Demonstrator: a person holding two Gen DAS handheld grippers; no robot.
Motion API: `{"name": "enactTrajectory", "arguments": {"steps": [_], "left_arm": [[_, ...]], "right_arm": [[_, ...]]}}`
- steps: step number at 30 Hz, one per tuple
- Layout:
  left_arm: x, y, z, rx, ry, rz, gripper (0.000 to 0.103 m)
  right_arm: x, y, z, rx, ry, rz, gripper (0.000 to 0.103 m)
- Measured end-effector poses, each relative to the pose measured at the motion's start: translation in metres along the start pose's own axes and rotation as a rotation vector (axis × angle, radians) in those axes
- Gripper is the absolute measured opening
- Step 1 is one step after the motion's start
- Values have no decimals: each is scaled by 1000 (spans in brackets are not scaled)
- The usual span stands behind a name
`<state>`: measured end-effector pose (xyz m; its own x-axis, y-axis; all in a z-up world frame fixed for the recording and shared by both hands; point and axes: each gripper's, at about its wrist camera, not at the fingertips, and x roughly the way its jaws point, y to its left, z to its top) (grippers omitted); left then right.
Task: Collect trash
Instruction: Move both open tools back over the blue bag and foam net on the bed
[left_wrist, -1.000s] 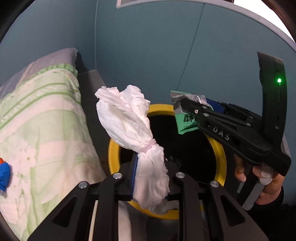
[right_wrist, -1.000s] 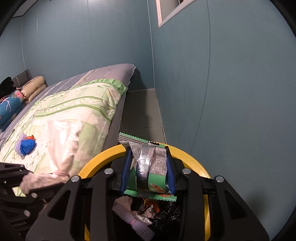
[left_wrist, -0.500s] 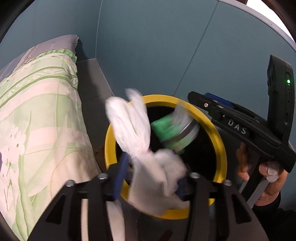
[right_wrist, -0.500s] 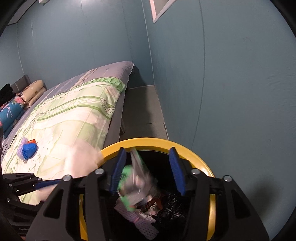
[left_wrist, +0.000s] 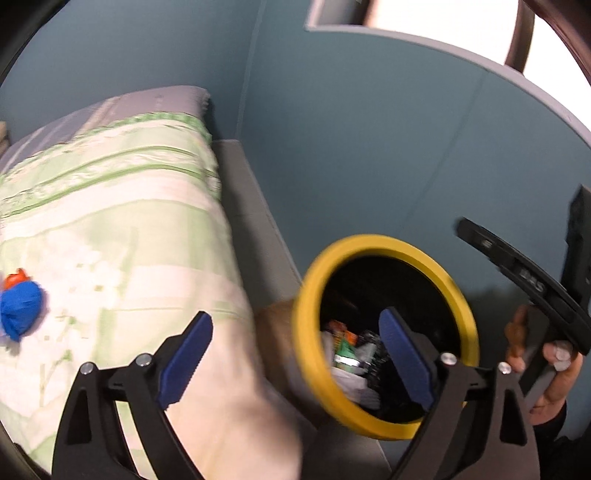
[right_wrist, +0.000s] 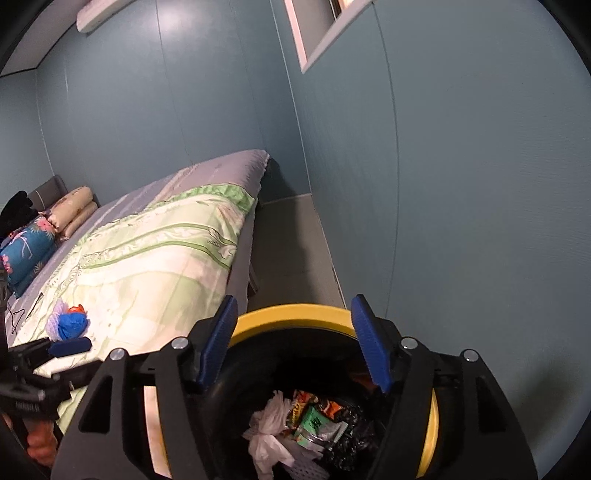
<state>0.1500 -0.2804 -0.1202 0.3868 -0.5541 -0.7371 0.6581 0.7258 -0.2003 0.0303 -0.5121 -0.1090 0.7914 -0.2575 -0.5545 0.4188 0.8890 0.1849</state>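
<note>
Both grippers have just been opening and hold nothing. The left gripper (left_wrist: 291, 354) is wide. The right gripper (right_wrist: 293, 343) is over the yellow bin (right_wrist: 295, 314). The white tissue (right_wrist: 267, 432) and green wrapper (right_wrist: 317, 424) lie inside.

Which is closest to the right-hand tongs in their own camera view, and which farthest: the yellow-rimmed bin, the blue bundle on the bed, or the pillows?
1. The yellow-rimmed bin: directly under the right tongs, whose open jaws hold nothing.
2. The blue bundle: on the green quilt, off to the left.
3. The pillows: far left, at the head of the bed.
</note>
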Motion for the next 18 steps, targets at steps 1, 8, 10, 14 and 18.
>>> {"name": "enactTrajectory", "arguments": {"steps": [1, 8, 10, 14, 18], "left_arm": [[-4, 9, 1, -12, -10, 19, 89], [-24, 70, 1, -89, -45, 114, 89], [-33, 85, -1, -110, -59, 141, 89], [-52, 129, -6, -185, -88, 193, 89], [-73, 171, -13, -240, -115, 254, 89]], "right_arm": [[-1, 2, 1, -3, -3, 4, 62], [-2, 31, 6, -56, -24, 55, 64], [-1, 45, 7, -82, -26, 84, 66], [4, 75, 9, -125, -37, 143, 67], [16, 114, 9, -163, -28, 232, 67]]}}
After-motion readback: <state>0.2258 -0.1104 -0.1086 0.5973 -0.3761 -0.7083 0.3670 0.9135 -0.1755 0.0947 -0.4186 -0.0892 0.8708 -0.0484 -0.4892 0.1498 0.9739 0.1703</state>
